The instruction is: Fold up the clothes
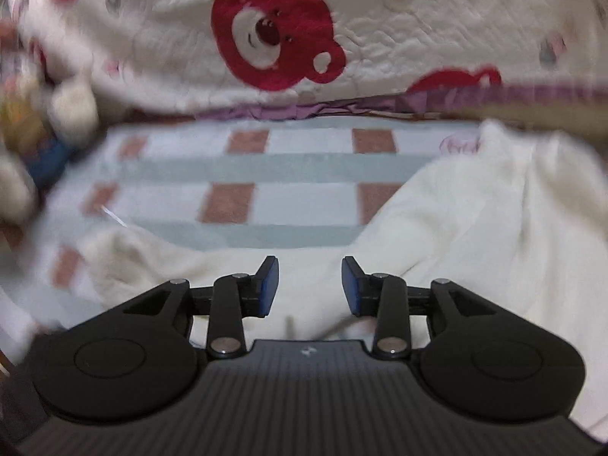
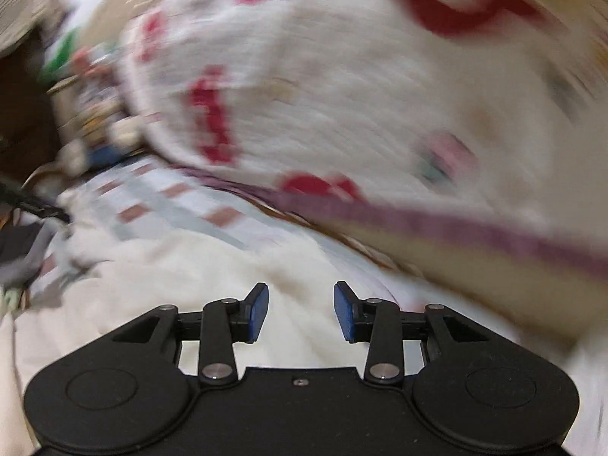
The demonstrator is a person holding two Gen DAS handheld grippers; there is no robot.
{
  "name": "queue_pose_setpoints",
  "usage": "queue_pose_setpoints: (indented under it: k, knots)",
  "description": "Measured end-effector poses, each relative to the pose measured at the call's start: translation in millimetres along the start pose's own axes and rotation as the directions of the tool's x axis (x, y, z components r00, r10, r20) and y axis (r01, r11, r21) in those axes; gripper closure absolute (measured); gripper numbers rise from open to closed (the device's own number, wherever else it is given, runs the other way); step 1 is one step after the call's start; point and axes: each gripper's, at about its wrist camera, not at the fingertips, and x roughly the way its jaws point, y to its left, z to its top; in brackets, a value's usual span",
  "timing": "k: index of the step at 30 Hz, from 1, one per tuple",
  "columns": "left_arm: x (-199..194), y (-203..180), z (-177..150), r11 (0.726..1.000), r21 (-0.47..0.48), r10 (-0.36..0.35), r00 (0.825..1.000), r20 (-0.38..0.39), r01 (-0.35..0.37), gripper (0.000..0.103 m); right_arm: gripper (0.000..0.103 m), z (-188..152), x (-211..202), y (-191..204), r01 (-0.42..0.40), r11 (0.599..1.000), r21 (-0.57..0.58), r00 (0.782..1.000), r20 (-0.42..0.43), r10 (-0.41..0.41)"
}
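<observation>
- Hovering over a cream garment [image 1: 475, 228], the left tongs [image 1: 310, 285] stand partly open, blue pads [image 1: 270, 285] apart with nothing between them.
- Cream cloth shows through the gap between the pads, lying below them and not gripped.
- In the left view the garment spreads from the near left across to the right, rumpled and bunched higher at the right.
- It lies on a checked sheet [image 1: 243, 174] of pale blue-grey bands and reddish-brown squares, which shows bare beyond the garment, toward the far side.
- Farther off rises a white quilt [image 1: 380, 38] printed with red bear faces [image 1: 273, 34], with a purple edge [image 1: 342, 108] along its lower border.
- At the far left sit blurred small things, too smeared to name.
- The right tongs [image 2: 301, 311] are likewise partly open, with empty space between the blue pads [image 2: 258, 311].
- Beneath them lies the same garment [image 2: 212, 266], filling the near part of the right view.
- The right view is tilted and heavily blurred; the quilt [image 2: 342, 76] and its purple edge [image 2: 456, 224] slant across the far right, the sheet [image 2: 171, 205] at the far left.
</observation>
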Motion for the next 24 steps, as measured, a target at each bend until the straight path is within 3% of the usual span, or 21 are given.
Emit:
queue_pose_setpoints:
  k: [1,3,4,6,8,9,11,12,14,17,18,20,22,24]
  knots:
    - [4,10,-10,0.999,-0.027,0.025,1.000,-0.002,-0.025,0.067,0.058,17,6,17,-0.010,0.998,-0.056,1.000,0.021,0.012]
    - [17,44,-24,0.978,-0.206,0.027,0.999,-0.037,-0.034,0.067,0.045,46,17,47,-0.019,0.992,-0.128,0.996,0.081,0.030]
    - [22,64,-30,0.948,-0.315,0.031,0.998,-0.046,-0.044,0.067,0.041,56,23,61,-0.029,0.989,-0.147,0.994,0.105,0.045]
    - [28,103,-40,0.858,-0.507,0.067,0.997,-0.049,-0.083,0.067,0.041,73,41,87,-0.045,0.975,-0.215,0.993,0.094,0.067]
    - [29,123,-44,0.781,-0.613,0.087,0.993,-0.078,-0.116,0.066,0.041,81,59,120,-0.053,0.946,-0.320,0.997,0.045,0.071]
    - [30,128,-44,0.762,-0.640,0.070,0.995,-0.075,-0.102,0.065,0.041,80,65,135,-0.053,0.925,-0.376,0.996,0.044,0.075]
    - [35,127,-43,0.762,-0.647,0.008,0.999,-0.051,-0.039,0.061,0.039,76,77,164,-0.053,0.880,-0.472,0.996,0.044,0.083]
    - [41,126,-39,0.769,-0.638,0.009,0.998,-0.064,-0.048,0.061,0.039,72,85,176,-0.057,0.871,-0.488,0.995,0.040,0.088]
    - [56,127,-33,0.774,-0.623,0.050,0.993,-0.109,-0.107,0.057,0.039,64,101,198,-0.080,0.867,-0.491,0.995,0.013,0.099]
    - [61,144,-30,0.733,-0.658,0.146,0.984,-0.100,-0.175,0.053,0.042,53,123,227,-0.104,0.858,-0.502,0.994,-0.028,0.104]
    - [61,150,-29,0.726,-0.661,0.177,0.980,-0.088,-0.190,0.049,0.046,50,128,236,-0.108,0.854,-0.508,0.994,-0.041,0.102]
    - [66,157,-28,0.741,-0.638,0.207,0.975,-0.079,-0.209,0.042,0.086,45,130,247,-0.062,0.854,-0.517,0.998,-0.007,0.068]
    - [76,163,-31,0.758,-0.623,0.183,0.980,-0.082,-0.194,0.040,0.088,44,125,251,-0.003,0.877,-0.481,0.999,0.031,0.020]
    - [84,165,-31,0.770,-0.604,0.200,0.977,-0.074,-0.204,0.042,0.088,46,128,248,-0.051,0.913,-0.405,0.999,-0.032,0.042]
